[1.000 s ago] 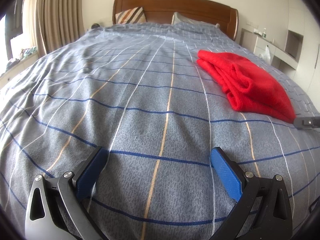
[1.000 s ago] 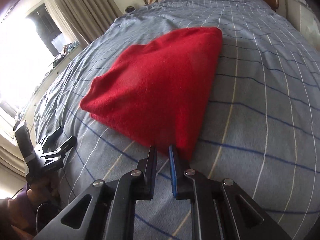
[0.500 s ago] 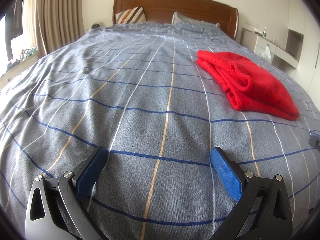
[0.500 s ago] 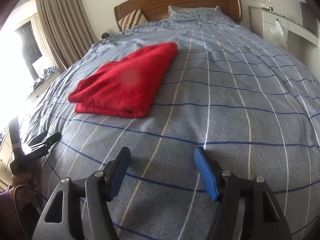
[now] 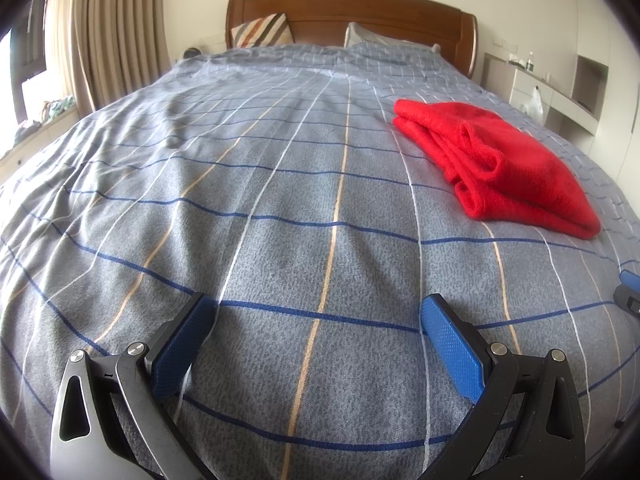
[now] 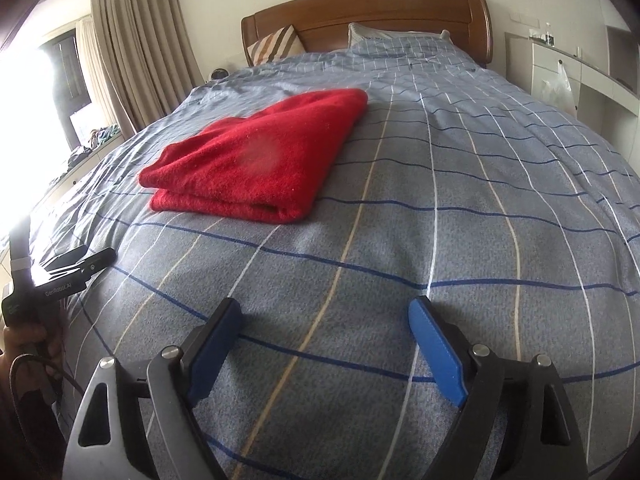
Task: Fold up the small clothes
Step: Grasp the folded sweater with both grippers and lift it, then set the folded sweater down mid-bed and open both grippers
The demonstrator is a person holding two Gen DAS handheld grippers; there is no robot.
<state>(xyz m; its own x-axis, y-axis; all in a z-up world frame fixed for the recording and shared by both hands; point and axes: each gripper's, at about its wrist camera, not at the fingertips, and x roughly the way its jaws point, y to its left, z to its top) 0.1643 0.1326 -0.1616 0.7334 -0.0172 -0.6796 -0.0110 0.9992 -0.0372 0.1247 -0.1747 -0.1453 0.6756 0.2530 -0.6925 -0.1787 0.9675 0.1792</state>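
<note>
Holding apart: our left gripper (image 5: 316, 344) has its jaws spread wide with nothing between them, low over the bedspread (image 5: 280, 200).
Right gripper (image 6: 324, 344): we see its jaws spread wide as well, gripping nothing, low over the same cover.
Sweater (image 6: 260, 160): the red knit lies folded flat on the bed, ahead and to the left in the right wrist view, ahead and to the right (image 5: 504, 164) in the left wrist view.
Edges: in the right wrist view its near edge is a doubled fold facing us; in the left wrist view rolled layers show along its left side.
Clearance: the sweater lies well apart from both grippers, with bare striped cover between.
Other tool: we see the left gripper (image 6: 76, 268) at the left rim of the right wrist view, near the bed's side.
Far end: headboard (image 5: 348, 12), striped pillow (image 5: 262, 30).
Sides: curtain (image 5: 116, 40) left, shelf (image 5: 552, 92) right.
</note>
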